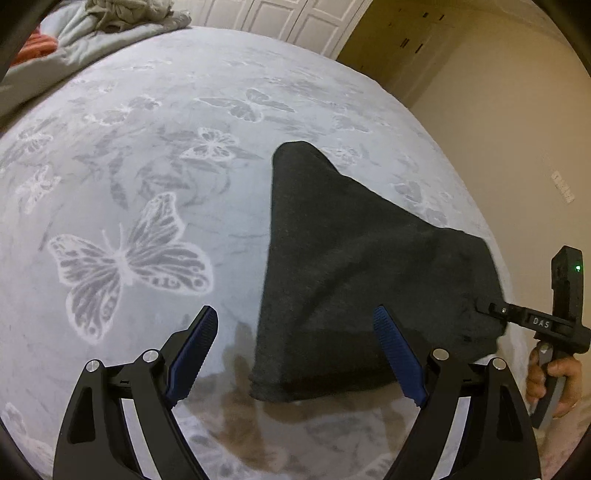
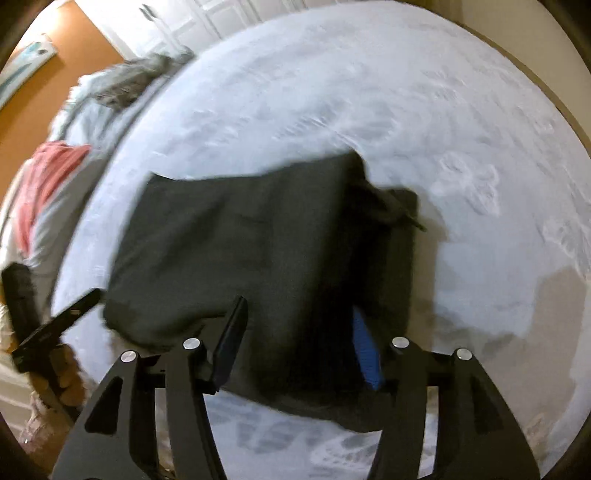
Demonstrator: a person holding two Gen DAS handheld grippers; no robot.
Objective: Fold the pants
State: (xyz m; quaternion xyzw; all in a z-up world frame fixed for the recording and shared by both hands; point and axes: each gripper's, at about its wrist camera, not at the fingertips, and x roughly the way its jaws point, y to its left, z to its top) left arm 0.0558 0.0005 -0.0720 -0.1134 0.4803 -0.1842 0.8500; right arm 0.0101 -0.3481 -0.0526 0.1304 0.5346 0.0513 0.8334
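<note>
Blurred close view from the right gripper (image 2: 295, 343), its two fingers spread apart above dark folded pants (image 2: 229, 236) that lay on a pale patterned bedspread (image 2: 424, 110). At far left, a hand held the other gripper (image 2: 55, 325) beside the pants' edge. Rumpled grey and red bedding (image 2: 48, 177) sat beyond.

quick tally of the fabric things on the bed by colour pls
Dark grey: 1, the folded pants
Light grey: 2, the butterfly blanket and the bunched bedding at its far end
Red: 1, a cloth beside that bedding
Total: 4
</note>
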